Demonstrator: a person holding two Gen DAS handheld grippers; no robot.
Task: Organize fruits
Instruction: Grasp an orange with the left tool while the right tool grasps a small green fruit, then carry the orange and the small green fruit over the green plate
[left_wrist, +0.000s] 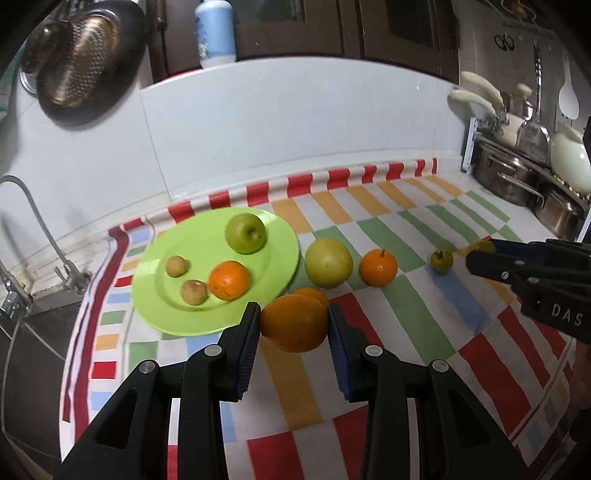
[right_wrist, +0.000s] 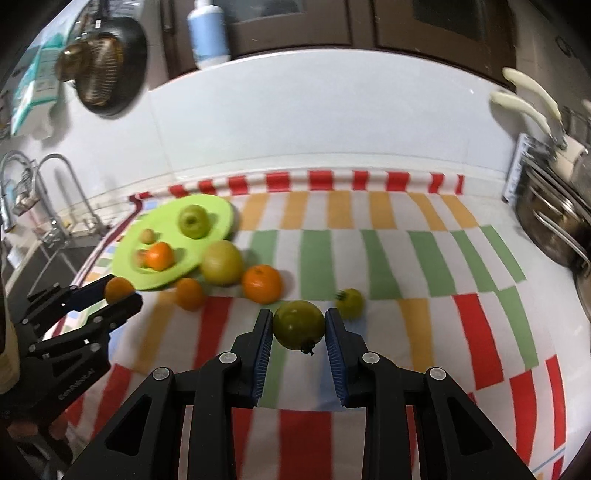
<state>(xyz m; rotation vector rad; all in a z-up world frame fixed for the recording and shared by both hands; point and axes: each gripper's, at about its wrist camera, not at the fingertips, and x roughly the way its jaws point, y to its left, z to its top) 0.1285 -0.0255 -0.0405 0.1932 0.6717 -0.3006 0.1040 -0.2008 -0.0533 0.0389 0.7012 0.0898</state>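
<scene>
My left gripper (left_wrist: 293, 321) is shut on an orange (left_wrist: 294, 323), held just right of the green plate (left_wrist: 192, 314). The plate holds a green apple (left_wrist: 246, 233), an orange (left_wrist: 229, 279) and two small brownish fruits (left_wrist: 177, 266). My right gripper (right_wrist: 298, 326) is shut on a green tomato-like fruit (right_wrist: 298, 325) above the striped cloth. On the cloth lie a large yellow-green fruit (left_wrist: 328, 262), an orange with a stem (left_wrist: 378, 267), a small orange (right_wrist: 189, 293) and a small green fruit (left_wrist: 441, 261). The right gripper also shows in the left wrist view (left_wrist: 476, 254).
A sink with a tap (left_wrist: 33, 236) lies left of the cloth. Steel pots (left_wrist: 517, 177) and utensils stand at the right. A pan and strainer (left_wrist: 85, 59) hang on the tiled wall. A bottle (left_wrist: 216, 33) stands on the ledge behind.
</scene>
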